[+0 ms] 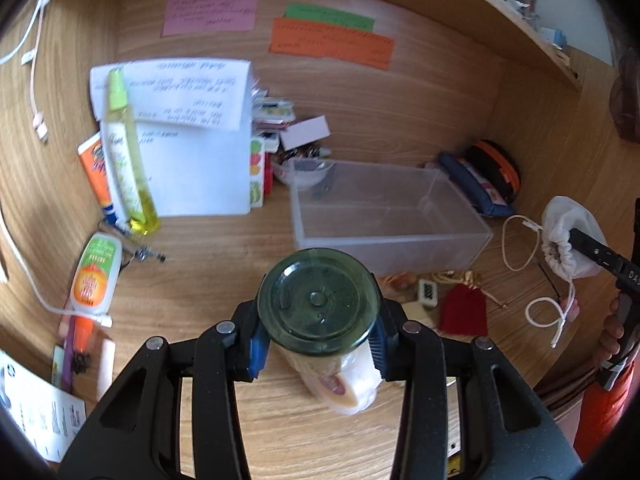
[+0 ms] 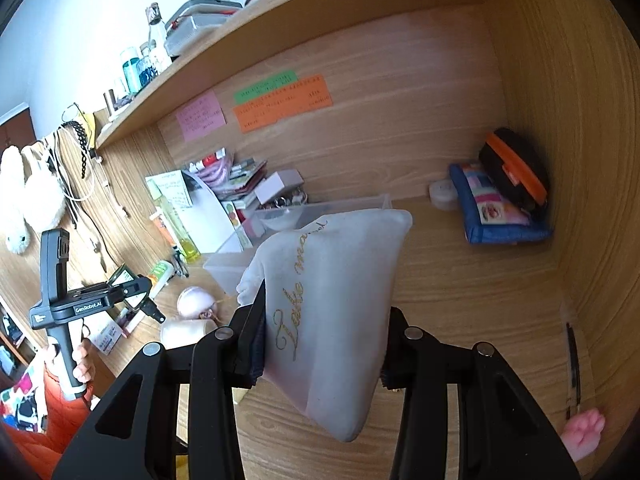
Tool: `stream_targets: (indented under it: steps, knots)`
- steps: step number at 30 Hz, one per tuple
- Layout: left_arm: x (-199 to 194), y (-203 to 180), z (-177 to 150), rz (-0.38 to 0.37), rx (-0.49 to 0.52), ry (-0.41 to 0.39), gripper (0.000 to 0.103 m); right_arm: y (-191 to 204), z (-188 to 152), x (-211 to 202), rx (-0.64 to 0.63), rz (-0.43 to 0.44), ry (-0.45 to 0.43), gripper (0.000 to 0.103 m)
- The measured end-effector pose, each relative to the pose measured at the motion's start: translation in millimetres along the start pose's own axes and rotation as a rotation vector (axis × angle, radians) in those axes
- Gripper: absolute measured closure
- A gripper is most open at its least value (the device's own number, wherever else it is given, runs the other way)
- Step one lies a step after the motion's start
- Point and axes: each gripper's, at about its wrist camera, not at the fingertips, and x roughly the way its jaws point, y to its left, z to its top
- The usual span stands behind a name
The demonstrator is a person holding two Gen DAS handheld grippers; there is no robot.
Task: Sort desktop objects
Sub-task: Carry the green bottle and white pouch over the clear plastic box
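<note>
My left gripper [image 1: 318, 344] is shut on a dark green glass jar [image 1: 318, 304], held above the wooden desk just in front of a clear plastic bin [image 1: 384, 208]. My right gripper [image 2: 322, 356] is shut on a white drawstring pouch [image 2: 336, 300] with gold lettering, lifted above the desk. The pouch also shows in the left wrist view [image 1: 570, 240] at the far right, with the right gripper's finger on it. The clear bin [image 2: 280, 220] lies behind the pouch in the right wrist view. The left gripper's handle [image 2: 64, 304] shows at the left there.
A roll of tape [image 1: 352, 388] lies under the jar. A red pouch [image 1: 462, 308], white cords [image 1: 520, 248], a yellow spray bottle [image 1: 128, 160], an orange-labelled bottle [image 1: 94, 280] and papers [image 1: 192, 136] lie around. A blue pouch [image 2: 496, 208] and black-orange case [image 2: 516, 172] sit in the back right corner.
</note>
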Motion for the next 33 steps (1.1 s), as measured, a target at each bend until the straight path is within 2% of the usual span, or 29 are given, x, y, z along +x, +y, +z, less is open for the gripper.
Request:
stream_targets:
  steps: [9,19,33]
  knots:
    - [3,-18,32,-0.051,0.029,-0.03,0.062,0,18,14,0.0,0.04,-0.019,0.065]
    - [20,-27,66,-0.041,0.051,-0.033,0.062,6,50,33,-0.046,0.049,-0.057,0.065]
    - [71,-35,108,-0.045,0.092,0.008,0.062,9,79,96,-0.081,0.059,0.003,0.064]
